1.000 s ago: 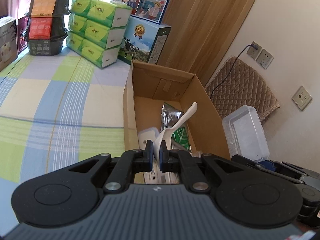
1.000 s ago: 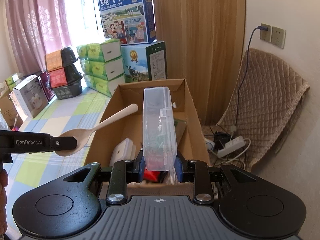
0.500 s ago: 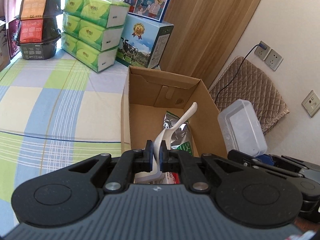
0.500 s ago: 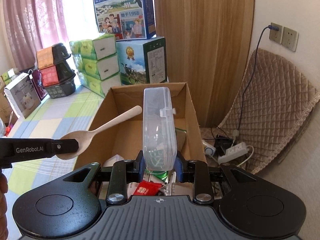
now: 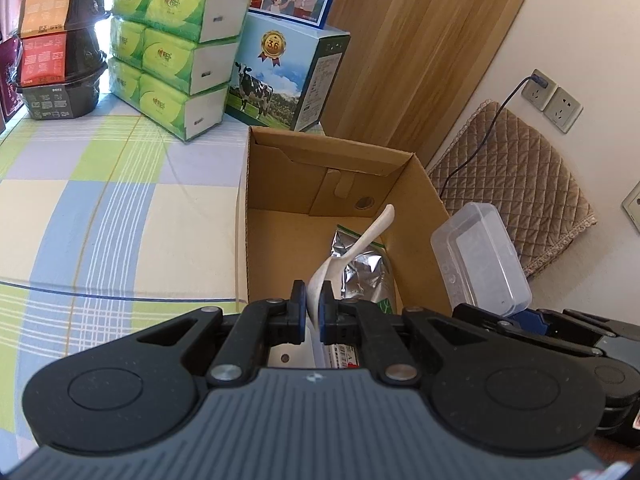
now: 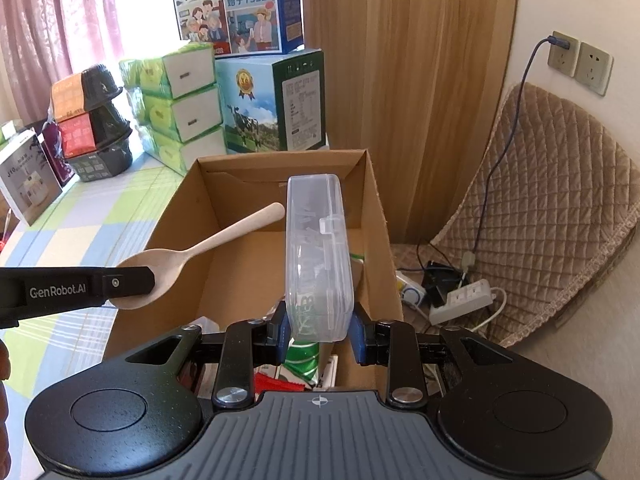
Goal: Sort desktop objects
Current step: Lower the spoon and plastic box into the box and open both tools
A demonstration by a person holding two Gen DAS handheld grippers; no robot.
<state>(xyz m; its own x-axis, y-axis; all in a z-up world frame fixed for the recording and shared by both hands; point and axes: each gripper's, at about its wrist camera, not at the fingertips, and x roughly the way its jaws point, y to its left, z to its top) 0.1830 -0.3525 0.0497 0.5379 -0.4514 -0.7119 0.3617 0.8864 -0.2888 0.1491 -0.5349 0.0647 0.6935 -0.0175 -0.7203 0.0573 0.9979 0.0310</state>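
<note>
An open cardboard box (image 5: 245,216) (image 6: 182,196) stands at the table's right edge, with a silver foil pouch (image 5: 366,276) and other packets inside. My left gripper (image 5: 314,307) (image 6: 132,285) is shut on the bowl of a pale wooden spoon (image 5: 360,242) (image 6: 208,245), whose handle points up over the box. My right gripper (image 6: 319,330) is shut on a clear plastic case (image 6: 318,256) (image 5: 478,258), held upright on its edge above the box's right side.
Green tissue packs (image 5: 176,52), a blue milk carton box (image 5: 286,76) and black food tubs (image 5: 60,68) line the far edge of the checked tablecloth (image 5: 100,216). Right of the box are a quilted chair pad (image 6: 556,204), a power strip (image 6: 464,300) and wall sockets (image 6: 580,62).
Both grippers have drawn back and risen a little, so the box sits farther ahead and more of its floor shows. Spoon and case remain gripped.
</note>
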